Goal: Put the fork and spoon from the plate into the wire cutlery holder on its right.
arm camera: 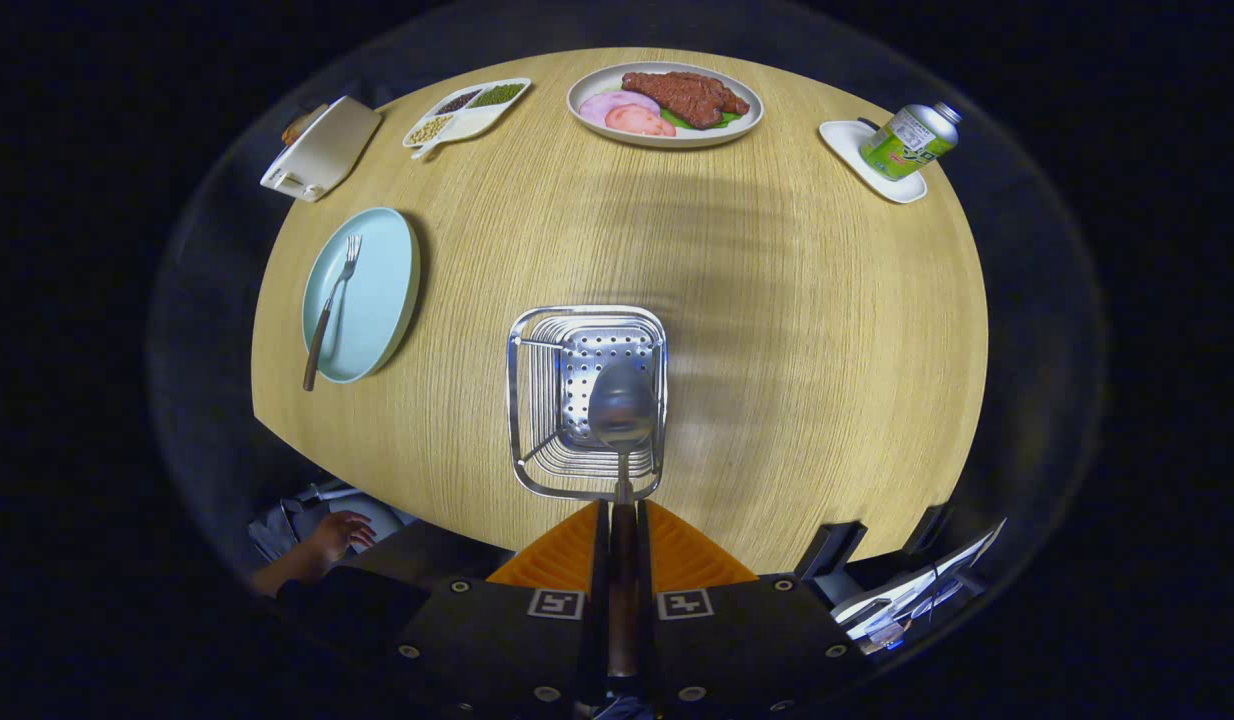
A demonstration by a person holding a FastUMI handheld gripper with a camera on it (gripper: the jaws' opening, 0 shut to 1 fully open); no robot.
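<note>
While the tool [622,535] clenches the spoon [622,410] by its handle, bowl over the wire cutlery holder [587,400] | risk: off-centre release catches rim, tips holder | fork [329,310] waits on blue plate [377,290], left on desk [777,350]

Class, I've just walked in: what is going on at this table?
A person's handheld gripper is shut on a spoon, holding its bowl over the wire cutlery holder. The fork lies on the blue plate, off to the holder's left, not yet moved.
</note>
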